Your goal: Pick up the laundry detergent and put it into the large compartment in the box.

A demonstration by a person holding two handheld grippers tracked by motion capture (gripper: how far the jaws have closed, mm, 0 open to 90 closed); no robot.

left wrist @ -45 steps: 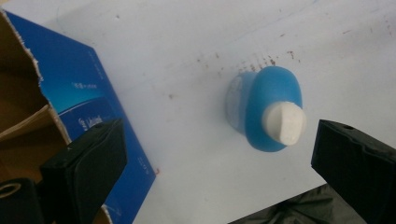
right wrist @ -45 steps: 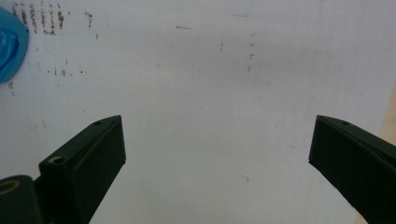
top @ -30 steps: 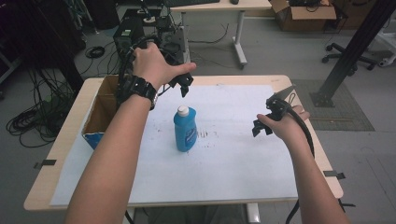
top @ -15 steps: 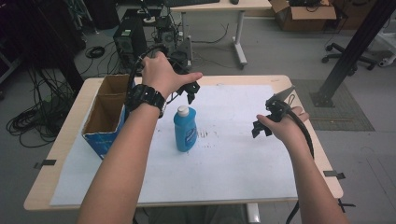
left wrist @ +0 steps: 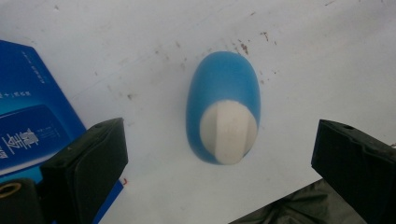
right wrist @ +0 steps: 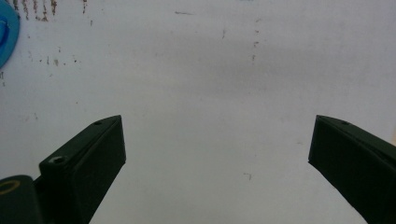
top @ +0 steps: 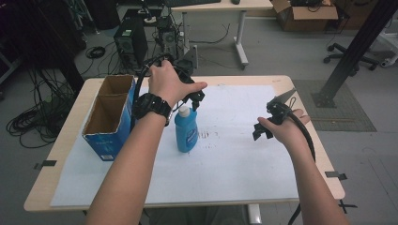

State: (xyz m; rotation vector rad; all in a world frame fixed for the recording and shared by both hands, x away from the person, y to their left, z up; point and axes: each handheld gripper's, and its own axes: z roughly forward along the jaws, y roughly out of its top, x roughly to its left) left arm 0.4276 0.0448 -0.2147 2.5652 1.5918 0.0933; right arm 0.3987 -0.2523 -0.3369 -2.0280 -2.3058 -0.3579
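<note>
Left claw (left wrist: 219,154), jaws spread wide, hangs directly above the upright blue bottle (left wrist: 223,109), apparently aligned for straddling its white cap (left wrist: 229,132); right claw (right wrist: 217,154) idles released over the worktop (right wrist: 210,70).

Table (top: 65,154) with sheet, bottle, box
A white sheet (top: 225,164) covers most of the wooden top; a blue bottle (top: 186,133) stands upright near its middle, an open blue box (top: 109,117) at the left edge.

one blue bottle (top: 186,133), one cardboard box (top: 109,117), two claws: left claw (top: 196,98), right claw (top: 263,130)
</note>
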